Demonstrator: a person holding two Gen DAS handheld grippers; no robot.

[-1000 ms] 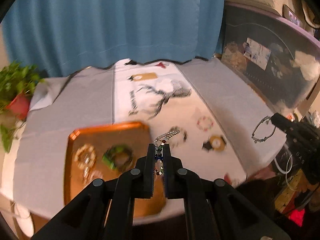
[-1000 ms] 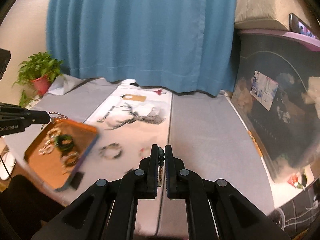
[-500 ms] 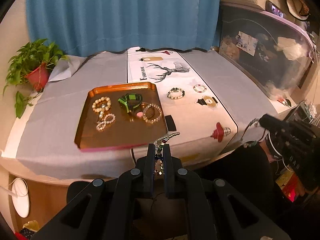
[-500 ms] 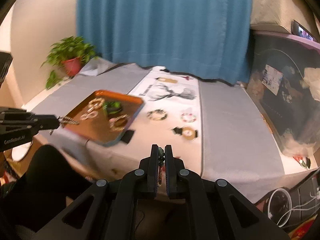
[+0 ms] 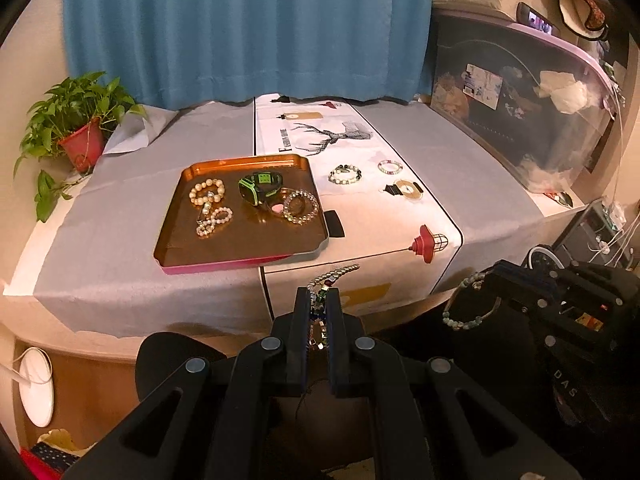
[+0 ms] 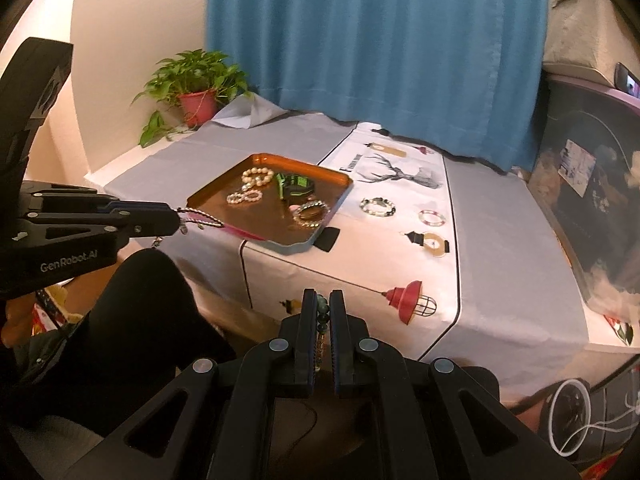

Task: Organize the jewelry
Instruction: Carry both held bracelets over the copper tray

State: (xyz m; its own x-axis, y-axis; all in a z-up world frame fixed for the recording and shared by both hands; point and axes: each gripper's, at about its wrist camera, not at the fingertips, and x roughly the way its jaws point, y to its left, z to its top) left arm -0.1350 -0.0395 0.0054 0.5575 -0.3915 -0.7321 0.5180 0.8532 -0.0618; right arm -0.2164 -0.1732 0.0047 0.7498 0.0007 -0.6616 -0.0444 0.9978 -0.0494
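An orange tray (image 5: 240, 246) (image 6: 224, 224) on the table holds pearl bracelets (image 5: 208, 194), a green watch (image 5: 260, 186) and a beaded bracelet (image 5: 301, 206). My left gripper (image 5: 319, 300) is shut on a silver chain bracelet (image 5: 334, 274) in front of the table's near edge, off the table. My right gripper (image 6: 322, 304) is shut on a green bead bracelet (image 6: 322, 314), also off the table; that bracelet hangs in the left wrist view (image 5: 470, 302). Two bracelets (image 5: 345, 174) (image 5: 389, 166) and a gold watch (image 5: 405, 189) lie on the white runner.
A potted plant (image 5: 80, 140) stands at the table's far left. A large dark plastic bin (image 5: 520, 120) lines the right side. A blue curtain (image 5: 248, 28) hangs behind. A black tag (image 5: 334, 224) lies beside the tray.
Both grippers have pulled back from over the table to below and in front of its near edge, each still holding its bracelet.
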